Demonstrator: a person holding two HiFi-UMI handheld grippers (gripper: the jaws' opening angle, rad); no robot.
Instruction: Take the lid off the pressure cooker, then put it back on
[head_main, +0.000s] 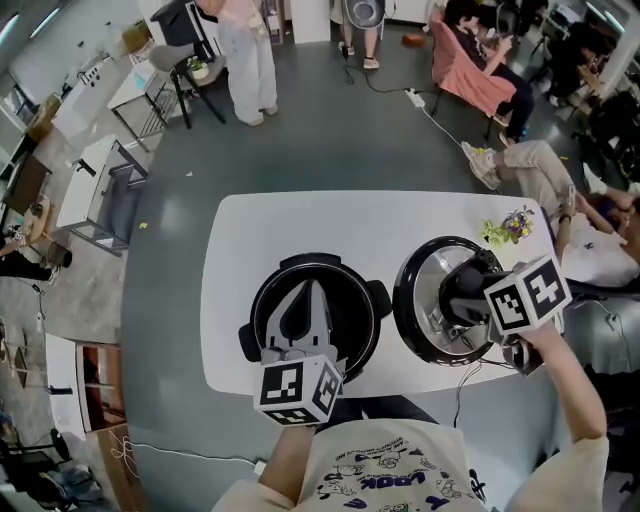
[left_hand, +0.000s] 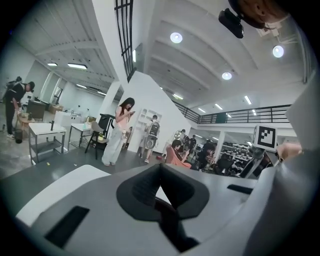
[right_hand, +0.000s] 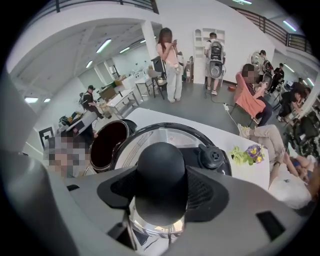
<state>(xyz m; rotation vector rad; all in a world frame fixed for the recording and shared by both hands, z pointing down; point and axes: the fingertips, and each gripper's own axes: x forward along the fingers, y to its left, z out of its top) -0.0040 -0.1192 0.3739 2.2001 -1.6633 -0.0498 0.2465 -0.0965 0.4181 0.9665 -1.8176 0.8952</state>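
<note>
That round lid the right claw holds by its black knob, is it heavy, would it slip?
Probably stiff and fairly heavy: the lid is broad shiny metal with a thick black rim. Gripped only at its rounded, smooth-looking knob by the right gripper, it may tilt or twist in the pads.

Right gripper (head_main: 466, 291) holds lid (head_main: 424, 292) (by its knob) beside the open cooker (head_main: 354, 308).

Head view looks steeply down; right gripper view sits close above the lid (head_main: 425, 290) (right_hand: 165, 135) both share.
</note>
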